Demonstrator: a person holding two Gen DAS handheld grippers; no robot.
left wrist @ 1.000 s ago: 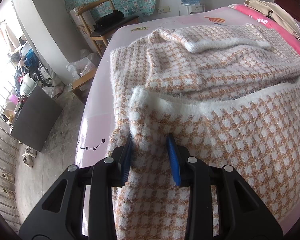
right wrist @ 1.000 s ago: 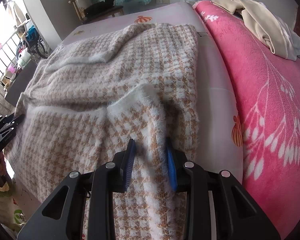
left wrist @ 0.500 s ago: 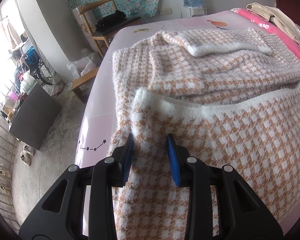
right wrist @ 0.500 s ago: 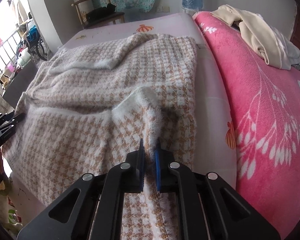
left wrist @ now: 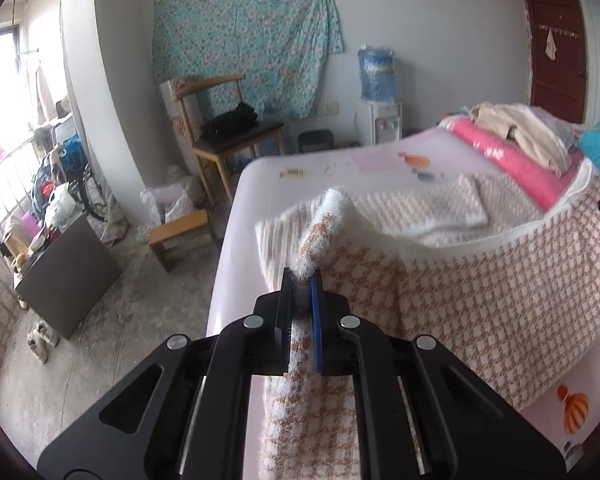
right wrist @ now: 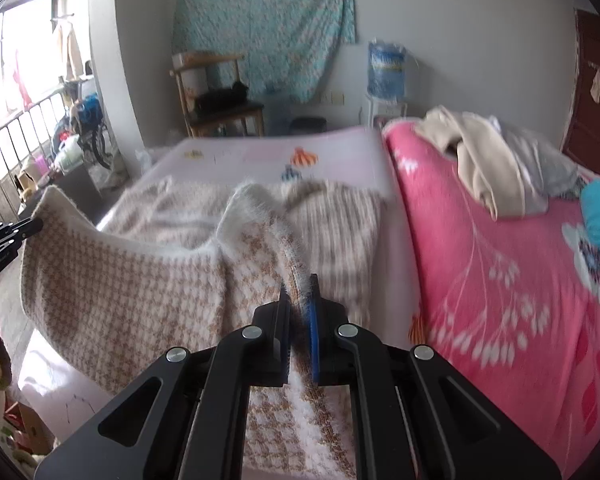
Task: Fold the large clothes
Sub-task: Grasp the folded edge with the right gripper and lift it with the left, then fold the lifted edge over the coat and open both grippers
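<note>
We see the left gripper [left wrist: 300, 276] pinched tight on a corner of the checked sweater [left wrist: 480, 300], the fuzzy white hem bunched between its two pads and sticking up past the tips. The right gripper [right wrist: 299, 282] is clamped the same way on the opposite corner of the same hem, the knit squeezed into a narrow ridge between its fingers. Between the two grips the white-edged hem hangs in a shallow curve, raised off the bed [left wrist: 260, 184], and the cloth below it drapes down toward us. The rest of the sweater lies flat on the pale pink sheet farther back, with a folded sleeve resting on top. From the right wrist view we find the left gripper at the far left edge, holding its corner. To the right of the sweater lies a pink blanket [right wrist: 500, 280] with a beige garment [right wrist: 488, 160] heaped on it. A wooden chair [left wrist: 224, 136] stands beyond the bed.
</note>
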